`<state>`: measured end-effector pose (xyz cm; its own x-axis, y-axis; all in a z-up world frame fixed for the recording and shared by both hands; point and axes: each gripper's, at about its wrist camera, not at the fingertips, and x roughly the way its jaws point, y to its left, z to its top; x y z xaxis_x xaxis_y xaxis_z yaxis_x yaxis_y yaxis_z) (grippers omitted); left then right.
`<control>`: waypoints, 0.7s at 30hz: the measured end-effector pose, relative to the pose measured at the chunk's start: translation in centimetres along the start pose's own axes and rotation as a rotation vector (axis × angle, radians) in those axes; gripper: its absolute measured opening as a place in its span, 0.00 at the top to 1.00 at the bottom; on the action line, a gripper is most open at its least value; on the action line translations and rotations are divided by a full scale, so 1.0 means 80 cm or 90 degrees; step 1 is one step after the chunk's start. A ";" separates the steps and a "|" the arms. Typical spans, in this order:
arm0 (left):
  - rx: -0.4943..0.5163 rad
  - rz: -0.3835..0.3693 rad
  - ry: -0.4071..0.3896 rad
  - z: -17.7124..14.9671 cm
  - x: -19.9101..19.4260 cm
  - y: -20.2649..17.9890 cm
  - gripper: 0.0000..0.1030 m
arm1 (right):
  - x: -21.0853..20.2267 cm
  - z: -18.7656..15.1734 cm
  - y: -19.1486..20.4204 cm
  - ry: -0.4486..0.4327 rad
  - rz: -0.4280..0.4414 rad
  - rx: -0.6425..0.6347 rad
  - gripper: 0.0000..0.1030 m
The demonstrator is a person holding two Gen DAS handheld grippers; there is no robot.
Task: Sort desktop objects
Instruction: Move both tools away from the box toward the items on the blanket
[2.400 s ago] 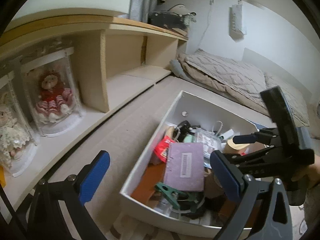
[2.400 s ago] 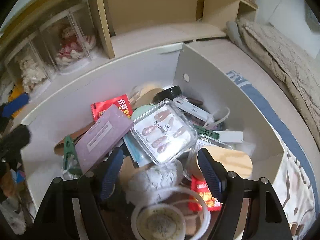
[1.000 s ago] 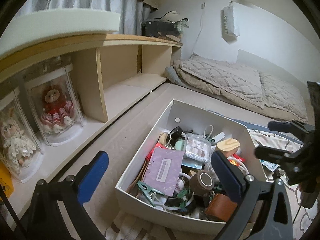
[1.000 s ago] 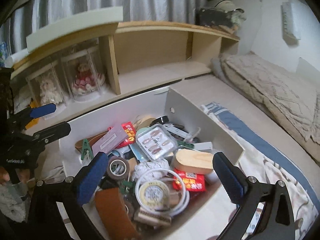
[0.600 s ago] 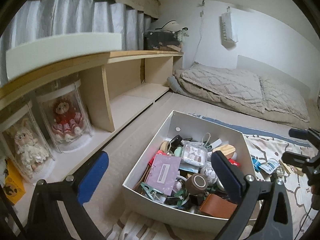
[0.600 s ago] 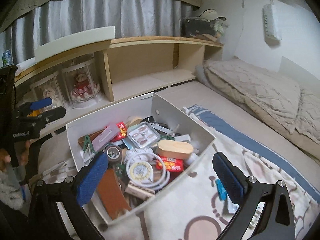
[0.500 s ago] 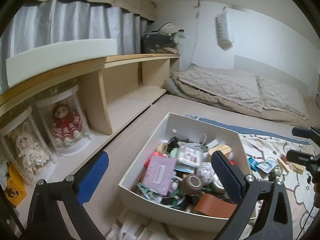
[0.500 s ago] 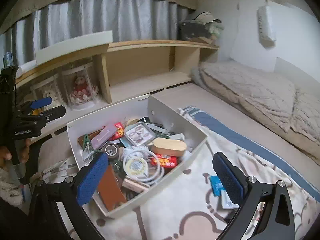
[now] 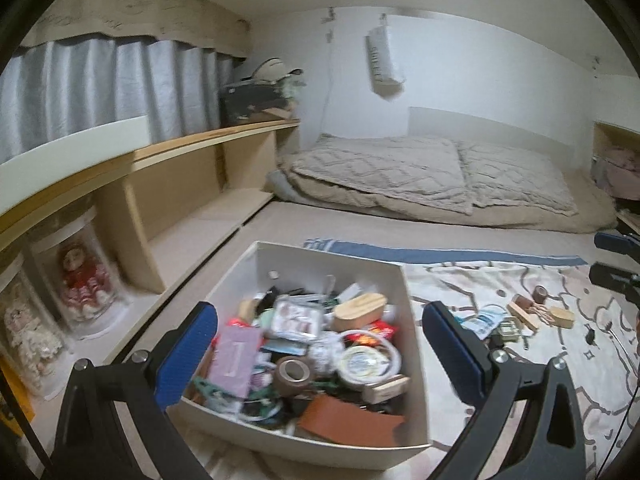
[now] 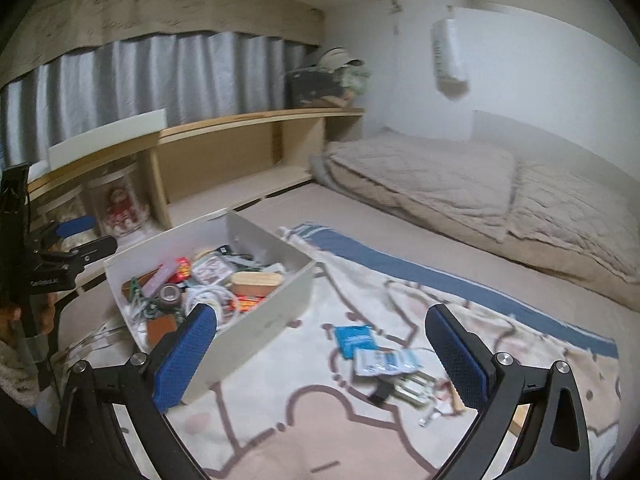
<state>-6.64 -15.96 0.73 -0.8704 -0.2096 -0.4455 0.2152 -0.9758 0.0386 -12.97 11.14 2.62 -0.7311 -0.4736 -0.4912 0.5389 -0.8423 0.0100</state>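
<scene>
Splayed left gripper (image 9: pixel 320 354) above cluttered box (image 9: pixel 324 254)

We see an open white rectangular box (image 9: pixel 256 276) standing on the patterned cream blanket (image 10: pixel 280 412), heaped with small things: a purple card packet (image 9: pixel 236 356), a brown tape roll (image 9: pixel 293 374), a light wooden oval block (image 9: pixel 359 310), a clear case of nail tips (image 9: pixel 295 317). Beside it on the blanket lie two blue sachets (image 10: pixel 356 340), loose.

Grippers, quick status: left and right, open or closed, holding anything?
Left gripper: open, empty, above the white box.
Right gripper: open, empty, over the patterned blanket.
</scene>
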 end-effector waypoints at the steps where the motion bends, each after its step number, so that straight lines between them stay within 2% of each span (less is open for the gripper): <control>1: 0.005 -0.005 -0.001 0.000 0.001 -0.006 0.00 | -0.003 -0.003 -0.007 -0.002 -0.006 0.006 0.00; 7: 0.022 -0.034 -0.013 0.005 0.005 -0.041 0.00 | -0.028 -0.021 -0.050 -0.027 -0.050 0.058 0.00; 21: 0.046 -0.064 -0.078 0.040 0.002 -0.109 0.00 | -0.078 -0.044 -0.123 -0.049 -0.146 0.104 0.00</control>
<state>-10.12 -7.67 3.20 -0.9343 -0.1125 -0.3382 0.0960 -0.9932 0.0652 -12.22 23.32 2.50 -0.8590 -0.2783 -0.4298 0.2855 -0.9571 0.0491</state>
